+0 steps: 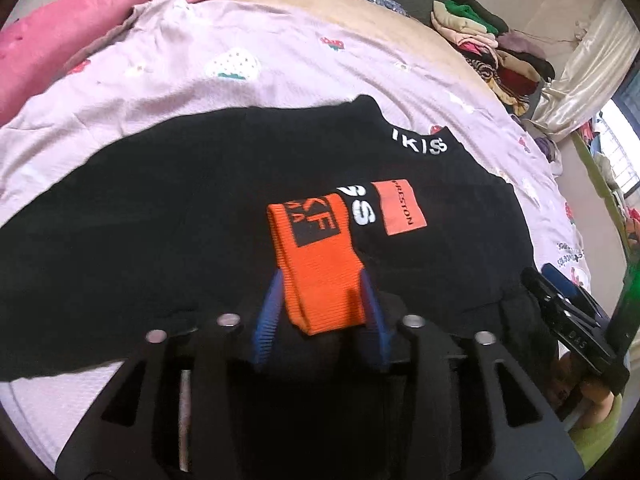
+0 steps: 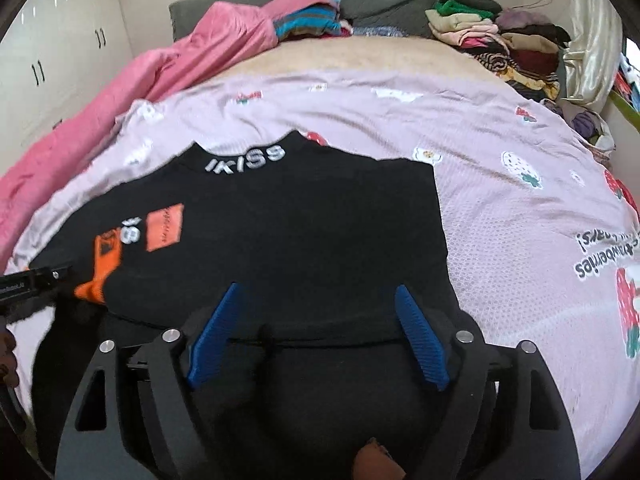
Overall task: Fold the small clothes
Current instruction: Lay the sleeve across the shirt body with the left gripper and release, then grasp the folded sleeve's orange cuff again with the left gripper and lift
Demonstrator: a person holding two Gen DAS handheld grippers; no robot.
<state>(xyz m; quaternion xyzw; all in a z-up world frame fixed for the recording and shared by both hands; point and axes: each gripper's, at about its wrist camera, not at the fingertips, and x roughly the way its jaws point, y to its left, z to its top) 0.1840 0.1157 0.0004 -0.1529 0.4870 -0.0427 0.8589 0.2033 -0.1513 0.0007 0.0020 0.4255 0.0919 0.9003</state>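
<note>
Garment: black sweater [image 2: 280, 240] lies flat on my bed's lilac strawberry sheet [image 2: 500, 208].
Left tongs [image 1: 322, 312]: part-open, orange cuff [image 1: 320, 264] between, grip uncertain.
Right tongs [image 2: 318, 336]: wide apart, over the hem, holding nothing.

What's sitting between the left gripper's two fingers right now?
The orange ribbed cuff of the black top lies between the left gripper fingers, folded onto the chest. The left wrist view shows it best; the pads look slightly off it.
</note>
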